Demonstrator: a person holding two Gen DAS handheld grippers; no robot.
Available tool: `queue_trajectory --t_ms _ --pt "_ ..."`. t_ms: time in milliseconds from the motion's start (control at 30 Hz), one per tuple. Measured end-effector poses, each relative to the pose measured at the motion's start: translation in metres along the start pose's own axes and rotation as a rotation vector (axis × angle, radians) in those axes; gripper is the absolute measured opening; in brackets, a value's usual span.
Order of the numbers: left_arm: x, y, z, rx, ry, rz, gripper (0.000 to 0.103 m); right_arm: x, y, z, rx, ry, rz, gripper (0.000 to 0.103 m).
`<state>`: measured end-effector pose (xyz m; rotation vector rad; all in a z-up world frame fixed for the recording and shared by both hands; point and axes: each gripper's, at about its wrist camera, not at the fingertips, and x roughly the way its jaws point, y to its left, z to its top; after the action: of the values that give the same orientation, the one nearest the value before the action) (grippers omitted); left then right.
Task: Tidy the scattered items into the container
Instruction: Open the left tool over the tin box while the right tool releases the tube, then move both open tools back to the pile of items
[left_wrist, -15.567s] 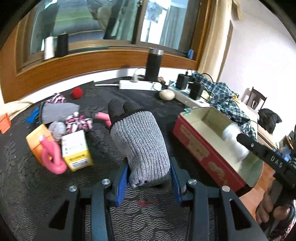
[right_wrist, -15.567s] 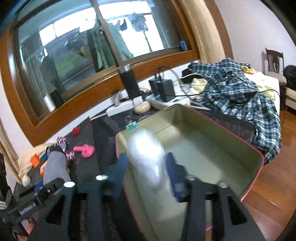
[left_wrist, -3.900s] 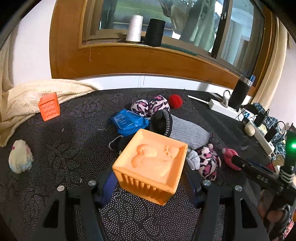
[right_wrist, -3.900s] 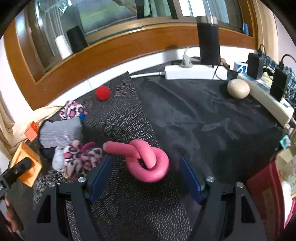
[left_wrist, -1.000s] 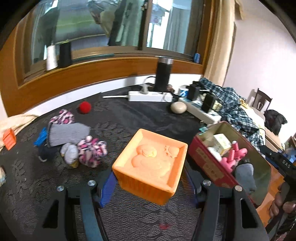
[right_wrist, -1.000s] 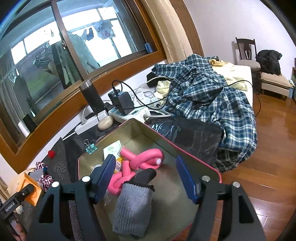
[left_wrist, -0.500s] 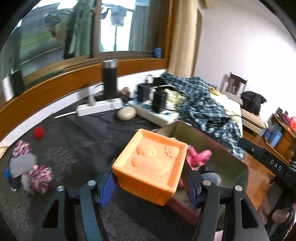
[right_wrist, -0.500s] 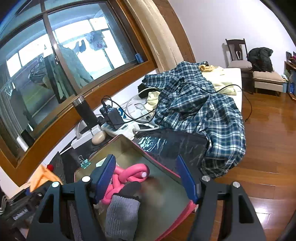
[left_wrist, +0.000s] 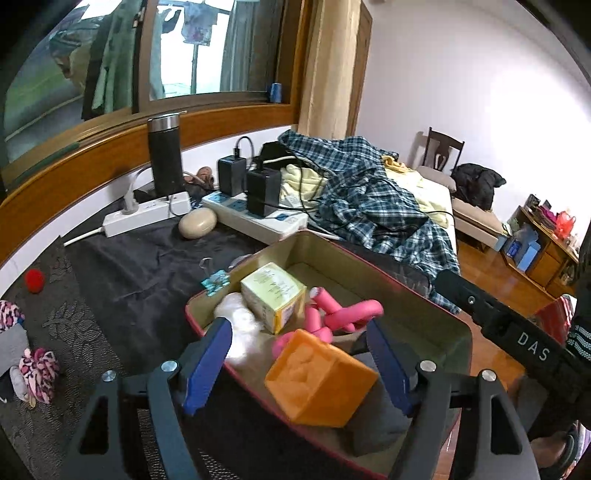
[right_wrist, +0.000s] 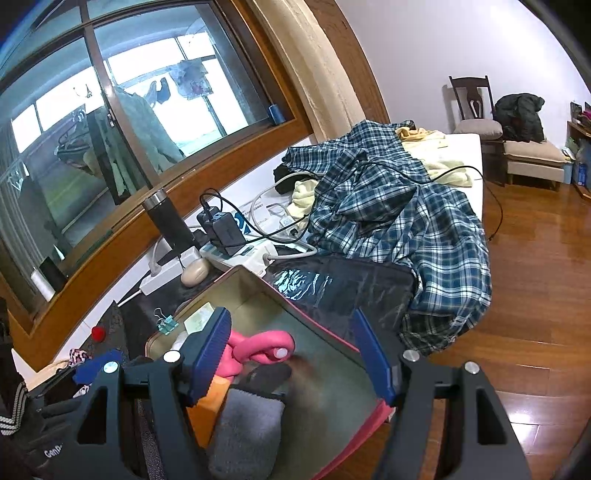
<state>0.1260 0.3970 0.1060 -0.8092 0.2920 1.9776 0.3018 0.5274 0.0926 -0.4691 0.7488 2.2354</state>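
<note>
The red-sided box (left_wrist: 436, 306) holds a yellow carton (left_wrist: 273, 295), a pink knotted toy (left_wrist: 343, 314), a white roll (left_wrist: 240, 321) and a grey glove (left_wrist: 380, 417). The orange cube (left_wrist: 317, 380) sits tilted in the box, free between the open jaws of my left gripper (left_wrist: 299, 358). My right gripper (right_wrist: 291, 350) is open and empty over the same box (right_wrist: 332, 339), above the pink toy (right_wrist: 262, 347), the glove (right_wrist: 251, 421) and the cube (right_wrist: 207, 406).
A red ball (left_wrist: 35, 278), leopard-print cloths (left_wrist: 38, 369) and a binder clip (left_wrist: 216, 280) lie on the dark mat left of the box. Power strips (left_wrist: 147, 218), a black flask (left_wrist: 164, 155), a beige oval (left_wrist: 197, 223) and a plaid shirt (left_wrist: 373, 199) lie behind.
My left gripper carried the orange cube over the box, opened, and the cube dropped in tilted. My right gripper stayed open over the box, drifting slightly.
</note>
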Motion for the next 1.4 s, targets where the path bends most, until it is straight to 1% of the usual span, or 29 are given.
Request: queue_trajectory --t_ms 167,367,633,767,867,1000,1233,1400 --pt "0.002 0.000 0.001 -0.002 0.002 -0.006 0.077 0.001 0.007 -0.004 -0.019 0.004 0.010 0.072" --pt "-0.013 0.027 -0.006 -0.041 -0.016 0.049 0.077 0.002 0.026 -0.010 -0.036 0.007 0.043 0.072" --pt "-0.042 0.086 -0.023 -0.137 -0.034 0.149 0.077 -0.006 0.086 -0.021 -0.159 -0.022 0.134 0.072" --pt "-0.060 0.122 -0.040 -0.190 -0.038 0.208 0.077 -0.005 0.123 -0.031 -0.230 -0.010 0.197 0.073" --pt "-0.077 0.154 -0.056 -0.241 -0.042 0.272 0.077 0.000 0.151 -0.042 -0.277 0.016 0.247 0.074" --pt "-0.099 0.195 -0.077 -0.326 -0.051 0.335 0.077 0.007 0.189 -0.061 -0.348 0.061 0.308 0.075" --pt "-0.138 0.263 -0.113 -0.469 -0.066 0.438 0.077 0.034 0.245 -0.098 -0.438 0.197 0.394 0.076" --pt "-0.153 0.291 -0.132 -0.543 -0.076 0.472 0.077 0.060 0.275 -0.120 -0.472 0.306 0.441 0.076"
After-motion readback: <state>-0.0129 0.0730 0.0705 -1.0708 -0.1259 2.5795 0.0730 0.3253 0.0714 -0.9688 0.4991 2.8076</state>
